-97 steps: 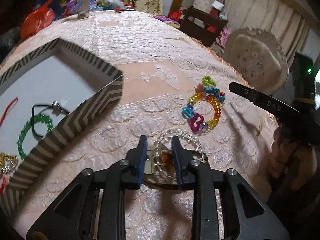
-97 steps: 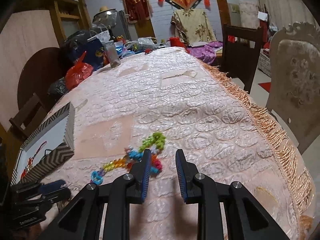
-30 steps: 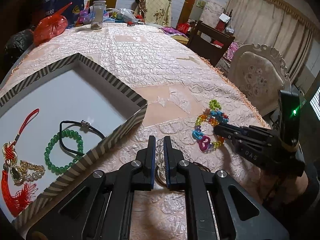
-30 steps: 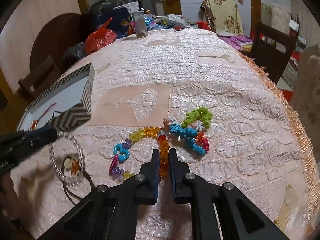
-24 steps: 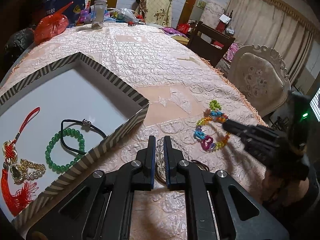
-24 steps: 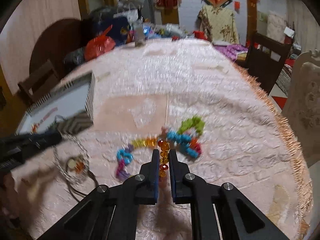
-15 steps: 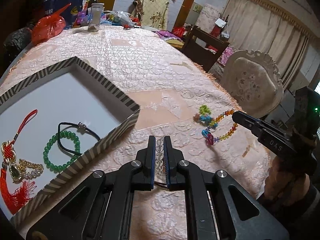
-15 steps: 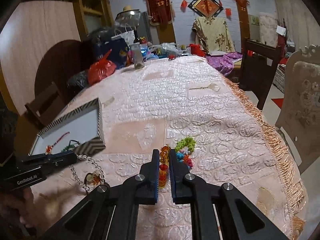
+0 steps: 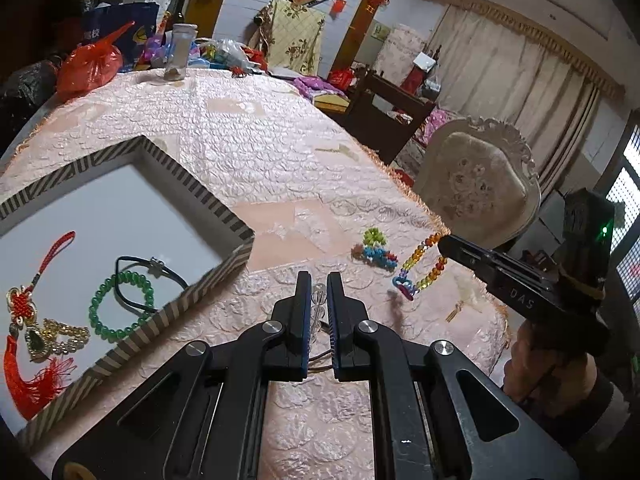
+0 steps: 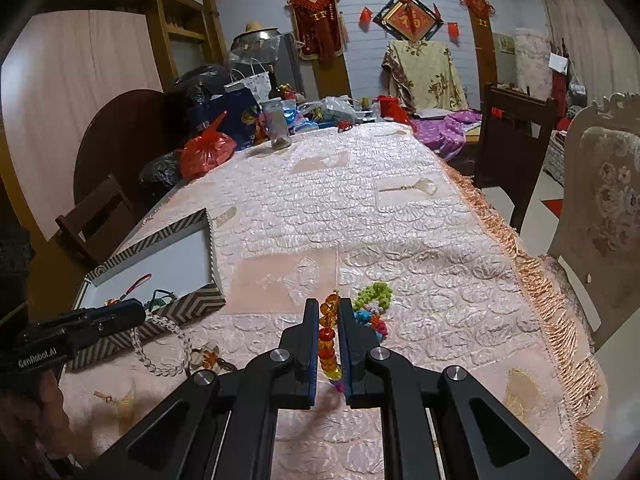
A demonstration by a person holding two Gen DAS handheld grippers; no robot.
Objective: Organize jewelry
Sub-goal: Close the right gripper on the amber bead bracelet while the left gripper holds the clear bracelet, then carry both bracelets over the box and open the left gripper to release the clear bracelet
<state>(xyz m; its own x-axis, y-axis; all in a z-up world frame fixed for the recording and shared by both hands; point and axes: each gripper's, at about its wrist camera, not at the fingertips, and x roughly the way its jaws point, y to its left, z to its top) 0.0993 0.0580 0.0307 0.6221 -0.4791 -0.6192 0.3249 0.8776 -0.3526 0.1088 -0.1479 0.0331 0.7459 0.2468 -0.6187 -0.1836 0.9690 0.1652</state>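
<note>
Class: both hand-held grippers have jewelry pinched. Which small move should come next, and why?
Probably carry the left hand-held gripper, shut on the clear bead bracelet, left over the striped box; the box lies just beside it and already holds jewelry.

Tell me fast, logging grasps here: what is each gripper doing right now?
Left gripper: closed on the clear bead bracelet, lifted beside the striped box.
Right gripper: closed on the multicolored bead bracelet, lifted above the tablecloth.

Black tongs [image 9: 318, 300], blue pads [image 10: 313, 344], silver screws, white lettering
</note>
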